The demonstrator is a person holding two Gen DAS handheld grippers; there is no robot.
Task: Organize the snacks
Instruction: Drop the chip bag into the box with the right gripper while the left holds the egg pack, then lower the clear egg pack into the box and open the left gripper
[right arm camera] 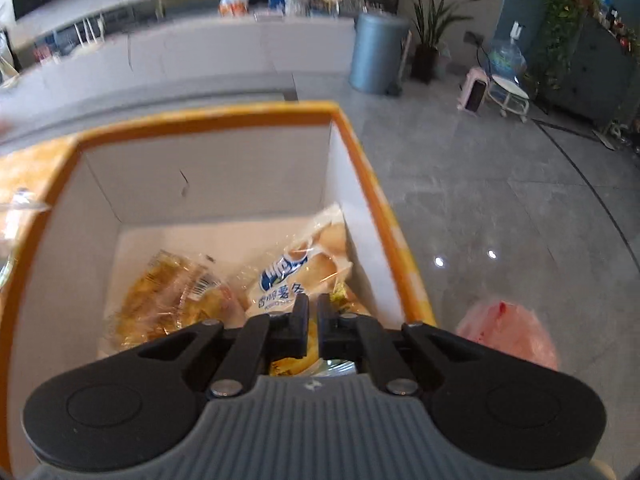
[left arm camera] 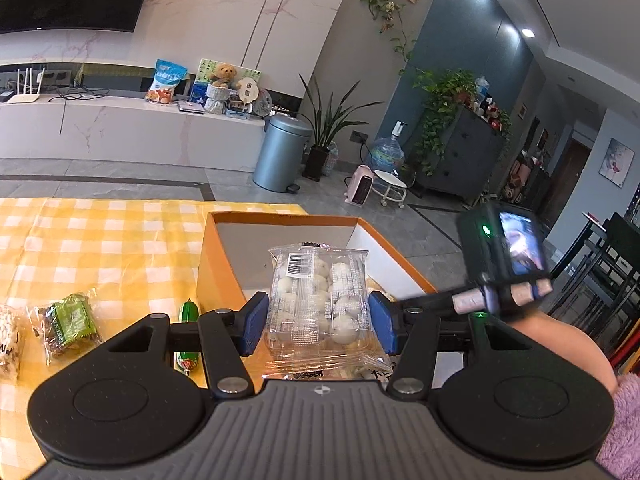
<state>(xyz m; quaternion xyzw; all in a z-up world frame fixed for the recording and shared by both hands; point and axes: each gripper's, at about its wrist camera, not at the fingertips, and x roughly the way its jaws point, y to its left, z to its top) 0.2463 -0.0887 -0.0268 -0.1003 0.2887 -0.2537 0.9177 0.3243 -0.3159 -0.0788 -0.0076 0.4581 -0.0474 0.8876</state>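
The left tongs (left arm camera: 318,322) grasp a clear pack of white balls (left arm camera: 318,304), held upright between the blue pads above the orange box (left arm camera: 216,276). The right tongs (right arm camera: 313,322) are clenched on nothing, over the box's inside, where a chip bag (right arm camera: 292,276) lies just ahead. A green pack (left arm camera: 72,320) lies on the bench left of the left tongs.

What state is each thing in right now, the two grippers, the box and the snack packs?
Left gripper: shut on clear bun pack, above the box.
Right gripper: shut, empty, over the box.
Orange box: open, holding snack packs.
Green snack pack: lying on the checked cloth.
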